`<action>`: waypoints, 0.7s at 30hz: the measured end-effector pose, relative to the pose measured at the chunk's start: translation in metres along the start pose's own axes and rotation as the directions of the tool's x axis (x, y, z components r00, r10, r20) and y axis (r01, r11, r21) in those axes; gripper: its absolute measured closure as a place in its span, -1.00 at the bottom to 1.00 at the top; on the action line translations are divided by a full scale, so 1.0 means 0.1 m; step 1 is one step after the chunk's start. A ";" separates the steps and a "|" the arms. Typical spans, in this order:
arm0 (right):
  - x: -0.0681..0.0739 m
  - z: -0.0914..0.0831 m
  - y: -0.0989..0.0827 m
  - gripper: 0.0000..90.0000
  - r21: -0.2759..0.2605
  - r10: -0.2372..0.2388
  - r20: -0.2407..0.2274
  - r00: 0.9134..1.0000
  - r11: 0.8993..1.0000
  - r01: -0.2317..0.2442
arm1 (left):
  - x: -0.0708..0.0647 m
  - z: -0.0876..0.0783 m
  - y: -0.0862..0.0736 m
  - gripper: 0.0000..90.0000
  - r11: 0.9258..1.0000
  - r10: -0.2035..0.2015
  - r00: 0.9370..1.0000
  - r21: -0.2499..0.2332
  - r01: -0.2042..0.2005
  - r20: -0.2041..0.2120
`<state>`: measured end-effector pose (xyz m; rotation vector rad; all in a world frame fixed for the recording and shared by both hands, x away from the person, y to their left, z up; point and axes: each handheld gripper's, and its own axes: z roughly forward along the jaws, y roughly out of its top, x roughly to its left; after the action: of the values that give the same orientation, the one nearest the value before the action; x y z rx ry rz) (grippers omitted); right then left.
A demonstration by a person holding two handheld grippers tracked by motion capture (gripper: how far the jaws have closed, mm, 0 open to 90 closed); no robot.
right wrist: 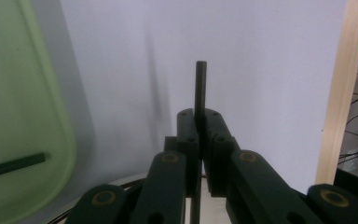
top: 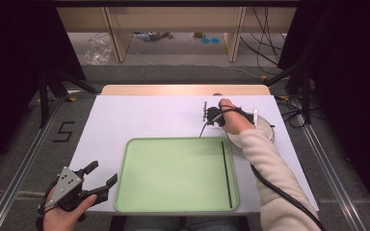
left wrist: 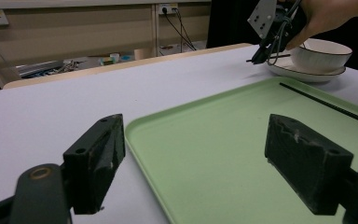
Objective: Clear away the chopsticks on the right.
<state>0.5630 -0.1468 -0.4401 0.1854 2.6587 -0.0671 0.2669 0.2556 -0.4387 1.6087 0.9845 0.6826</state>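
Observation:
A black chopstick [right wrist: 200, 84] stands clamped between the jaws of my right gripper [right wrist: 199, 116] and sticks out past their tips over the white tabletop. This right gripper [top: 206, 114] sits just left of a white bowl [left wrist: 321, 53] on a plate [left wrist: 303, 74], beyond the tray's far right corner. A second black chopstick [top: 226, 173] lies along the right side of the light green tray [top: 125, 173]. My left gripper [top: 103, 173] rests at the tray's near left corner, open with nothing between its jaws [left wrist: 196, 140].
A white sheet [top: 144, 115] covers the table, with a wooden edge [top: 183, 89] at the back. A white utensil [top: 255, 117] leans in the bowl. Metal rails [top: 24, 163] run along both sides, and cables lie on the floor behind.

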 end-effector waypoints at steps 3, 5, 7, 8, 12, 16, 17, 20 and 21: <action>0.00 -0.06 0.00 0.95 -0.024 -0.012 0.032 0.999 1.000 0.013 | 0.00 0.00 0.00 -0.55 1.000 0.000 1.000 -0.001 0.000 0.000; -0.02 -0.11 0.01 0.95 -0.031 -0.017 0.046 0.999 0.999 0.019 | 0.00 0.00 0.00 -0.55 1.000 0.001 1.000 -0.001 -0.001 -0.001; -0.03 -0.17 0.01 0.95 -0.048 -0.017 0.065 0.998 0.999 0.020 | 0.00 0.00 0.00 -0.55 1.000 0.001 1.000 -0.001 -0.001 -0.001; -0.04 -0.21 0.01 0.95 -0.054 -0.018 0.072 0.997 0.998 0.022 | 0.00 0.00 0.00 -0.55 1.000 0.002 1.000 -0.001 -0.002 0.000; -0.09 -0.36 0.02 0.95 -0.092 0.001 0.119 0.993 0.996 0.010 | 0.00 0.00 0.00 -0.55 1.000 0.001 1.000 -0.001 -0.001 -0.001; -0.14 -0.53 0.03 0.96 -0.139 0.012 0.168 0.986 0.990 0.012 | 0.00 0.00 0.00 -0.55 1.000 0.002 1.000 -0.002 -0.002 -0.001; -0.14 -0.53 0.03 0.96 -0.139 0.012 0.168 0.986 0.990 0.012 | 0.00 0.00 0.00 -0.55 1.000 0.002 1.000 -0.002 -0.002 -0.001; -0.17 -0.67 0.03 0.96 -0.195 0.050 0.200 0.978 0.981 -0.010 | 0.00 0.00 0.00 -0.55 1.000 0.002 1.000 -0.001 -0.002 -0.001; -0.18 -0.71 0.02 0.96 -0.207 0.054 0.209 0.976 0.978 -0.010 | 0.00 0.00 0.00 -0.55 1.000 0.002 1.000 -0.002 -0.002 -0.001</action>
<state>0.5469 -0.1409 -0.3693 0.1446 2.4269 0.1870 0.2668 0.2551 -0.4385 1.6084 0.9822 0.6855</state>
